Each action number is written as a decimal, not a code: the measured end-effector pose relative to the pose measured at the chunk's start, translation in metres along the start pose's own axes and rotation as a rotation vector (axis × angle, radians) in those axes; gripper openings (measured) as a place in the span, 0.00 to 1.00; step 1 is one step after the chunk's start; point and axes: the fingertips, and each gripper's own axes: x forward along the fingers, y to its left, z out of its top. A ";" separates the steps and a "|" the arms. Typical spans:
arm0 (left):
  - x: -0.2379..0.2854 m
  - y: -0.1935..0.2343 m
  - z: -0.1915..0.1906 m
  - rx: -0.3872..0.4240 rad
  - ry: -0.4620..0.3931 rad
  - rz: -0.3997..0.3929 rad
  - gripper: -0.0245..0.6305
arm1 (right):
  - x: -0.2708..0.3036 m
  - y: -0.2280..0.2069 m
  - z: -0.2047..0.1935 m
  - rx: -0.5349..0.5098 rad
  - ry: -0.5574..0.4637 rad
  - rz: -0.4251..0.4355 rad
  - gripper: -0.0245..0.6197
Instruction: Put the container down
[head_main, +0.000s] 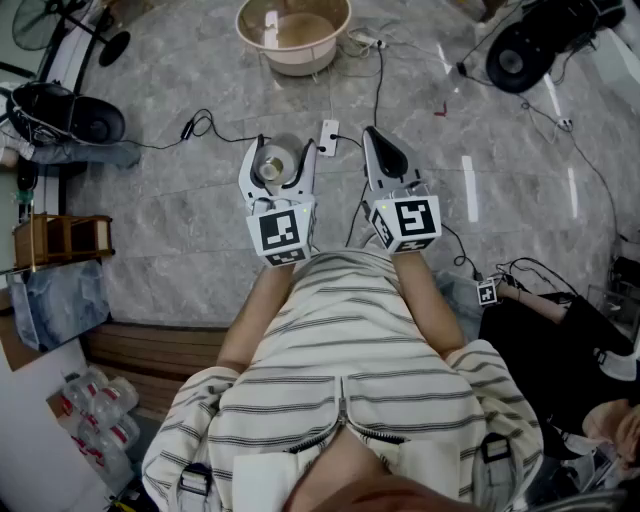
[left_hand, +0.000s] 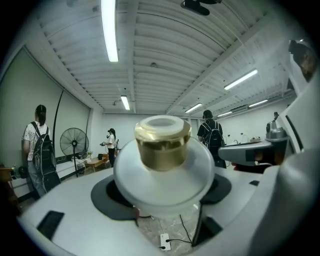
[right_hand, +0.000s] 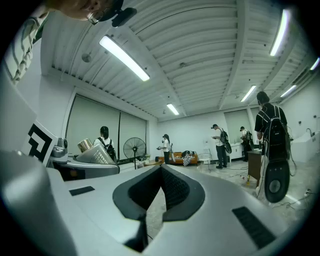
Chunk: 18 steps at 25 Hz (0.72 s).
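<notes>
Left tongs (head_main: 286, 150) clasp the gold-capped container (left_hand: 162, 142) above the marble floor (head_main: 180, 200); right tongs (head_main: 375, 140) clenched, empty. Beige basin (head_main: 293, 35), power strip (head_main: 328, 137) and cables (head_main: 378, 90) lie ahead.

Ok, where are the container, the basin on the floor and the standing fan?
container (left_hand: 162, 147): left gripper view, on its gold lid's side.
basin (head_main: 295, 63): head view, on its near outer wall.
standing fan (left_hand: 74, 142): left gripper view, on its round grille.
</notes>
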 end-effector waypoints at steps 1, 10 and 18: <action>-0.002 0.004 -0.002 -0.001 -0.002 -0.004 0.54 | 0.002 0.005 -0.001 -0.001 0.000 -0.002 0.05; -0.022 0.042 -0.013 -0.037 -0.007 -0.036 0.54 | 0.009 0.045 0.014 -0.007 -0.050 -0.024 0.05; 0.007 0.059 -0.027 -0.060 0.022 -0.023 0.54 | 0.048 0.039 -0.003 -0.011 0.007 -0.013 0.05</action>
